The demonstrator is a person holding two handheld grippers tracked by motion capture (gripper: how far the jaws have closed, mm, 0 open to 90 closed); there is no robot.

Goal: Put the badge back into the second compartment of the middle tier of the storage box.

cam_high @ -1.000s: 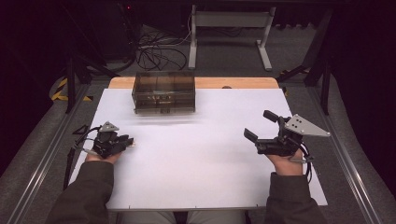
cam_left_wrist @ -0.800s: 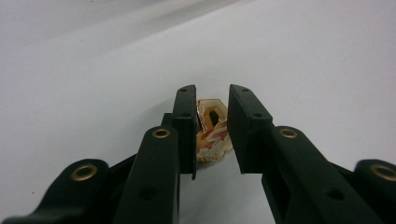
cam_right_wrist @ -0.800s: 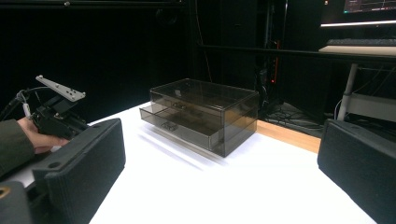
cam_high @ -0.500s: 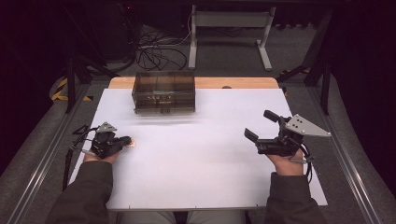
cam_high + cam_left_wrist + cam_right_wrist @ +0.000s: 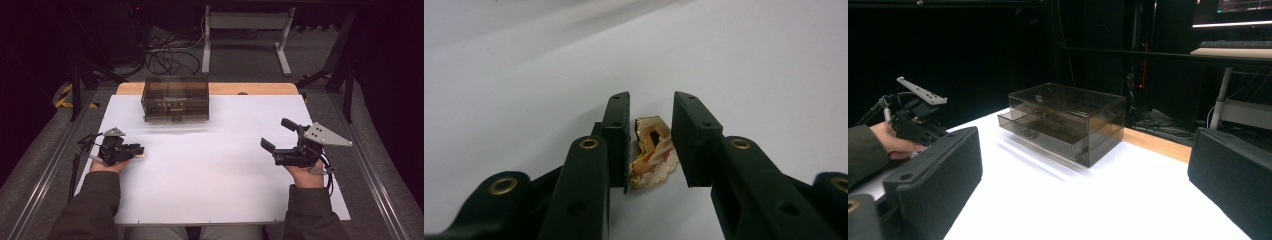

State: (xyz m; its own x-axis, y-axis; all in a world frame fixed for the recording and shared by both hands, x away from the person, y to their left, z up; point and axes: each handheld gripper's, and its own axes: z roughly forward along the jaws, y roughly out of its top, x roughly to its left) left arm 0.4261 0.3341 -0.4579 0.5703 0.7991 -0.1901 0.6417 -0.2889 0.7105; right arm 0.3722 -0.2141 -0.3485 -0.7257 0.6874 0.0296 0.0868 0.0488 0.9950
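Nearest the person's edge of the desk [image 5: 215, 190], two dark sleeves are coming in from below, each hand gripping a black, hard-edged gripper over the smooth, matte white sheet that is covering most of the top. The left gripper [image 5: 137, 149] is lying low near the left edge, a small grey three-cornered plate on its back and a cable looping off behind it. In the left gripper view its jaws are standing a little apart, and between them a small gold-coloured piece [image 5: 651, 152] is resting on the white surface: thin and flat, glossy, with an angular ring-like end and a broader, scalloped end streaked orange and white. It is sitting close against the left-hand jaw in that view, with a narrow gap to the other; whether either jaw is actually pressing on it I cannot tell. The right gripper [image 5: 276, 135] is hovering near the right edge, carrying a larger pale grey triangular plate, its blocky jaws spread wide and grasping nothing; in the right gripper view their faces are looking rubbery and finely grained. Farther off, toward the far edge and left of centre, a smoky translucent plastic drawer box [image 5: 175, 98] is sitting squarely on the white sheet, rectangular with crisp corners. Behind it a strip of bare, light wood is showing along the far edge of the desk.
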